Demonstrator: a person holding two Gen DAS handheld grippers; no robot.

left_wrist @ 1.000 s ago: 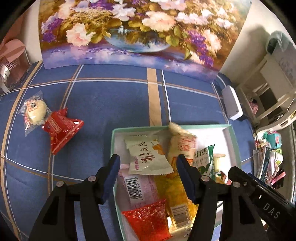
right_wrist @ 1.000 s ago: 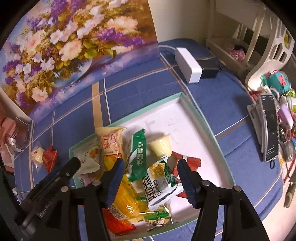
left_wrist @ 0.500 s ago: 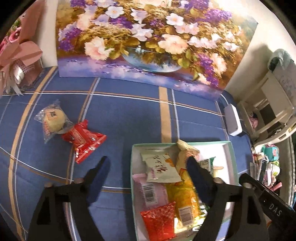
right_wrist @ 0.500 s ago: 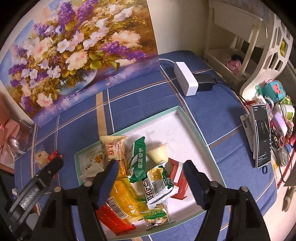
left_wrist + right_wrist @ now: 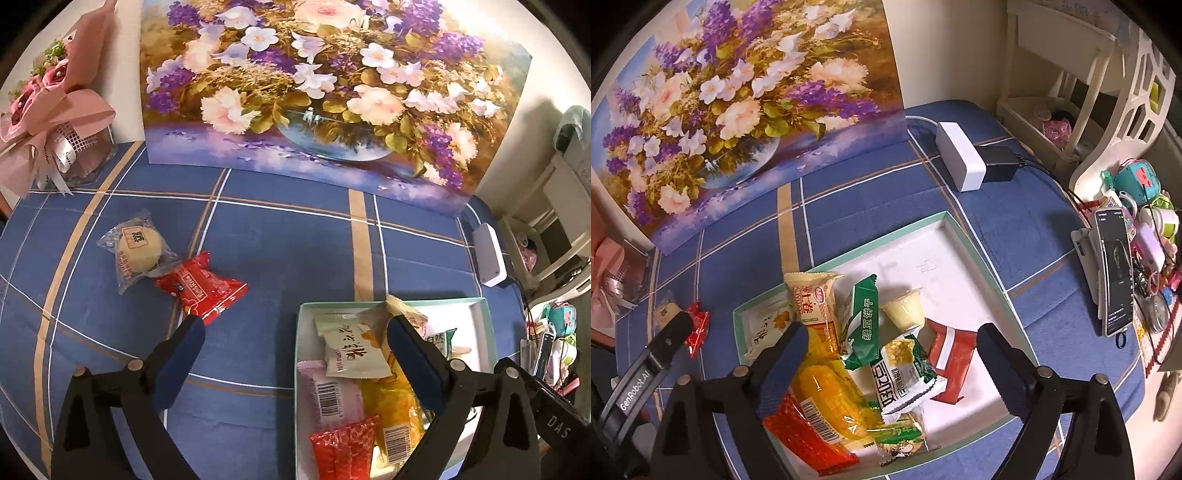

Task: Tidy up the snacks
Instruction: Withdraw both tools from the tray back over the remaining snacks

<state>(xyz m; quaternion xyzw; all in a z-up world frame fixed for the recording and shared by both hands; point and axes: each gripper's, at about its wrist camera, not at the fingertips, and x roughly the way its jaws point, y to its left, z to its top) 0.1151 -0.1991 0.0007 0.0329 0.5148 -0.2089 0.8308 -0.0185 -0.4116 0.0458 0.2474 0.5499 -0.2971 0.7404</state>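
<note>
Snacks fill the tray (image 5: 979, 266) beneath my right gripper (image 5: 888, 345), whose jaws are opening, empty. My left gripper (image 5: 295, 334) is opening too, empty; ahead to its left lie a red packet (image 5: 203, 291) and wrapped pastry (image 5: 138, 251).

We see warm, moderately dim indoor light in both views. Fisheye distortion bends the cloth (image 5: 288, 251) lines and black vignetting fills the corners. Soft shadows lie under the wrappers in the tray (image 5: 945, 266). Glare spots show on the yellow packet (image 5: 831, 391) and the painting (image 5: 314, 92). Focus is sharp at centre; edge detail is smeared and dark.
</note>
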